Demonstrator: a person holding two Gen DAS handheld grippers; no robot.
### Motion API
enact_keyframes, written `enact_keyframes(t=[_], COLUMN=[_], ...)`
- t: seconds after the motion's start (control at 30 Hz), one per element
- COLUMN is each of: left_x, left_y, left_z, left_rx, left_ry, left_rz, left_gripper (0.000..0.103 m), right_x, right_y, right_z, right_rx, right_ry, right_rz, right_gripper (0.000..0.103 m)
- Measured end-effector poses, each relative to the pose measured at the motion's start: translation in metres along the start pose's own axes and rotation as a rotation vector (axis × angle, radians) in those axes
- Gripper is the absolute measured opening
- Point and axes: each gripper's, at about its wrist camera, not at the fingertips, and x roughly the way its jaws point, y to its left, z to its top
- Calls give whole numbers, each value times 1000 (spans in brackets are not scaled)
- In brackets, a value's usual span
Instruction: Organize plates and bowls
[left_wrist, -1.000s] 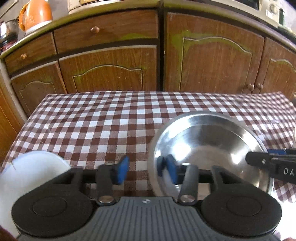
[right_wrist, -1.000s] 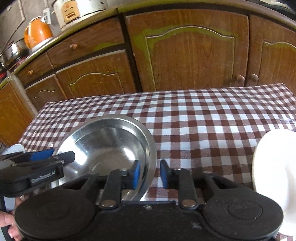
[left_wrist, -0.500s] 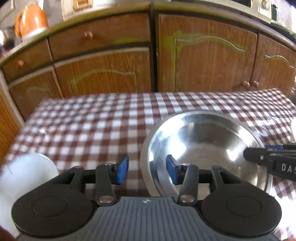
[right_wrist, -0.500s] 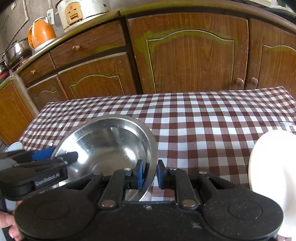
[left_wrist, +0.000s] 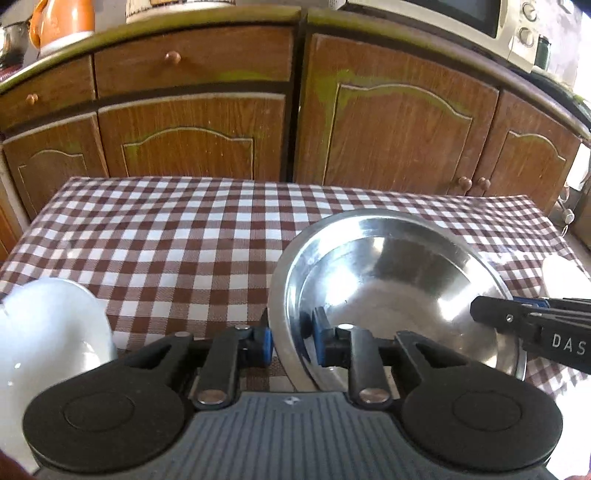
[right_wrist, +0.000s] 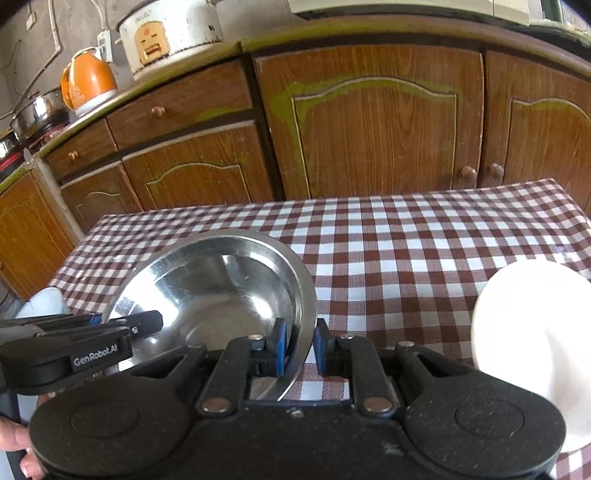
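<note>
A steel bowl (left_wrist: 391, 291) sits tilted over a table covered in a brown-and-white checked cloth (left_wrist: 177, 236), gripped from both sides. The left gripper (left_wrist: 290, 341) is clenched on the bowl's left rim, one blue pad outside the wall and one inside. The right gripper (right_wrist: 298, 345) is clamped the same way on the opposite rim.

Only the left wrist view shows a white bowl (left_wrist: 48, 332) at the near left of the table, close beside the gripper body, and a microwave (left_wrist: 461, 22) on the counter at upper right. In that view a white plate (left_wrist: 565, 277) is just a sliver at the right edge.

The right wrist view shows that plate (right_wrist: 532, 328) large at the right, well apart from the steel bowl. It alone shows a rice cooker (right_wrist: 170, 33) and the fingers (right_wrist: 14, 443) of the person's hand at the lower left corner. An orange kettle (right_wrist: 88, 81) stands on the counter above wooden cabinets (right_wrist: 369, 122).
</note>
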Motion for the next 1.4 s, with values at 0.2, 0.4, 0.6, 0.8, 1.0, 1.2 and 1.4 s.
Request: enact_keyframes(t=[0.2,0.4,0.6,0.8,1.0,1.2,1.4], left_x=[-37,-82,-122,-150,-175,-197,-218], left_y=[-6,-11,-15,-15,-10,-6,1], left_z=[2,-4,-11,-16,-28,-40,-55], left_rx=[16,22,27,20,13,17,21], left_ry=[-24,-43,-54,-70,-75,-84,-96], left_rz=[15,20,31,31,28,46,58], left_gripper=[22,23,23,23,24,24,24], right_x=[-36,-83,-124,-158,-185,-206,-225], right_y=[7,16,25,36,48,60,74], right_z=[4,0,-6,-12,-22,-40,-54], right_rx=[-11,-25,-26,-32,-44,-58,-65], right_ry=[-28,-54,-73,-94,-107,-108,-110], right_rz=[-7,-5,5,13,21,31,47], right_gripper=[21,21,21,21,21,21,21])
